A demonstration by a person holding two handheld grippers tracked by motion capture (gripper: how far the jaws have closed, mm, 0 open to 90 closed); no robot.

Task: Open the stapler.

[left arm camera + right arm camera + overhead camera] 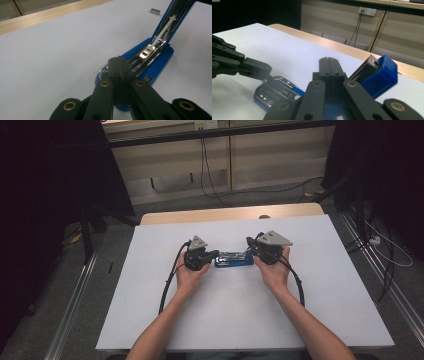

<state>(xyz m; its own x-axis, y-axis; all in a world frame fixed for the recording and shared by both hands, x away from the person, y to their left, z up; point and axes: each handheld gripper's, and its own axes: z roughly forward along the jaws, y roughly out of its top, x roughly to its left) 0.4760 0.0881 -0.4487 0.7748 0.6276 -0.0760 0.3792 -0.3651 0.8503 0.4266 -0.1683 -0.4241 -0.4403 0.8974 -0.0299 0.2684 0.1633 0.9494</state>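
Observation:
A blue stapler [233, 260] lies mid-table, swung open. In the left gripper view its metal staple channel [150, 50] is exposed and its blue top arm [175, 15] rises to the upper right. My left gripper [216, 254] [119, 62] is shut, its tips resting on the front end of the stapler's base with nothing between them. My right gripper [248, 245] [329, 61] is also shut and empty, beside the raised blue top arm [379, 73]. The right gripper view also shows the left gripper [265, 68] on the shiny base [274, 87].
The white table top [200, 320] has a wooden strip [230, 213] along its far edge. A small grey block of staples [154, 11] lies beyond the stapler. Cables [167, 285] trail from both grippers toward the near edge. Cabinets and floor cables lie past the table.

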